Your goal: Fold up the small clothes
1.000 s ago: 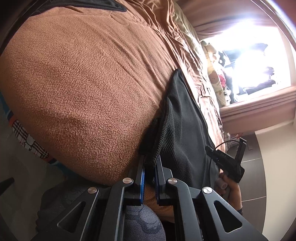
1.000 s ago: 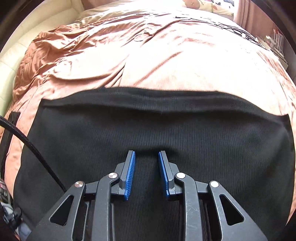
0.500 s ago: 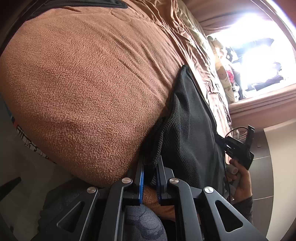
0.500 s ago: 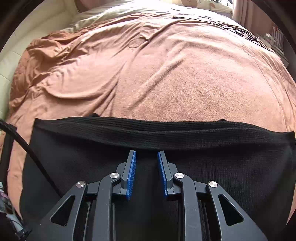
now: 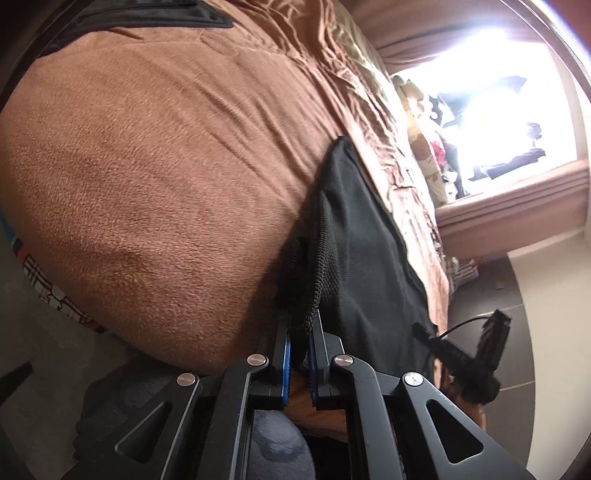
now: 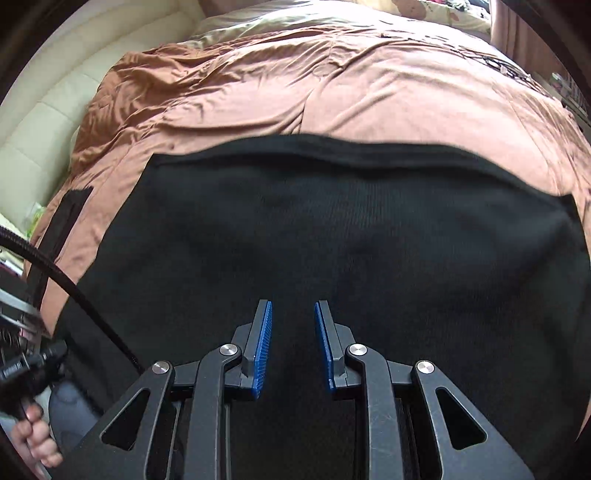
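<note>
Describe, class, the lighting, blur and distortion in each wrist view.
Left wrist view: the bright window is blown out with glare, and fisheye bends the brown fleece blanket. Right wrist view: even light, the black knitted garment is slightly motion-blurred, edges curved and vignetted.

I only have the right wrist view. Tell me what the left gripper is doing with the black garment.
Observer: The left gripper is shut on a bunched edge of the black garment.
Operator: Say where that edge lies.
Observer: At the near edge of the bed, where the brown blanket curves down.
Operator: Report anything else black there.
Observer: Another black piece lies far across the blanket.
</note>
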Demonstrator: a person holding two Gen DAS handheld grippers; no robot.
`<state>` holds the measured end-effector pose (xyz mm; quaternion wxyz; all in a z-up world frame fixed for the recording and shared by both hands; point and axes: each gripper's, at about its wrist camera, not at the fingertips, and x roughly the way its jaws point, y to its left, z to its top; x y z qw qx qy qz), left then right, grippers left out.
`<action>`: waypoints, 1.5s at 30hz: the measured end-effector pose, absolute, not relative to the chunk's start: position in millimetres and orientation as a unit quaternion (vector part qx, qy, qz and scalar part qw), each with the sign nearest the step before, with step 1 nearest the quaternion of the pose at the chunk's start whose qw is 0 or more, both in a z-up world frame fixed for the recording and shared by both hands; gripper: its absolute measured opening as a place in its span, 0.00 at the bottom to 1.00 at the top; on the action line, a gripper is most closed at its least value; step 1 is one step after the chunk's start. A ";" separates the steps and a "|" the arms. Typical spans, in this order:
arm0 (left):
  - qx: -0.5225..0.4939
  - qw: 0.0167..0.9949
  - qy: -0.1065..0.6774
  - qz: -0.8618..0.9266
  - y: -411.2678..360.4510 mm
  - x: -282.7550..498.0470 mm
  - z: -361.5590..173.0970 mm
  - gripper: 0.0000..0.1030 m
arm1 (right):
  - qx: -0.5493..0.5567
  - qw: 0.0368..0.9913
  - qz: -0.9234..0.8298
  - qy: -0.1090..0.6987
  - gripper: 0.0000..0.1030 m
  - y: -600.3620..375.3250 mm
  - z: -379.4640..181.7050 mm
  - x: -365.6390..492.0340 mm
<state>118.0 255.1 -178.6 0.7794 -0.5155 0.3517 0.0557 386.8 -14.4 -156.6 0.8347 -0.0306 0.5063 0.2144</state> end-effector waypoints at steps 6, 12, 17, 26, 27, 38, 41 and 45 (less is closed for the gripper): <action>-0.519 0.789 0.330 0.013 248.2 124.5 -149.2 0.07 | -0.015 0.827 0.224 0.515 0.20 -31.4 -162.1 359.6; -0.511 0.798 0.319 -0.017 238.0 144.4 -119.2 0.07 | -0.019 0.831 0.230 0.506 0.09 -40.7 -161.7 330.9; -0.496 0.810 0.310 -0.040 225.7 162.6 -91.3 0.07 | -0.010 0.831 0.240 0.502 0.06 -50.4 -163.3 313.1; -0.467 0.826 0.304 -0.081 192.8 199.6 -47.9 0.06 | 0.026 0.816 0.266 0.512 0.05 -74.0 -160.5 304.6; -0.462 0.828 0.305 -0.085 187.0 203.9 -43.1 0.06 | 0.030 0.820 0.266 0.506 0.05 -80.0 -156.2 304.5; -0.416 0.837 0.326 -0.143 116.2 253.0 -6.9 0.06 | 0.058 0.862 0.256 0.434 0.21 -155.0 -95.6 297.3; -0.406 0.837 0.333 -0.157 96.5 263.8 -1.0 0.06 | 0.066 0.875 0.250 0.409 0.69 -175.6 -84.8 284.2; -0.395 0.833 0.343 -0.179 68.3 279.4 3.0 0.06 | 0.078 0.882 0.246 0.393 0.69 -207.4 -73.9 273.6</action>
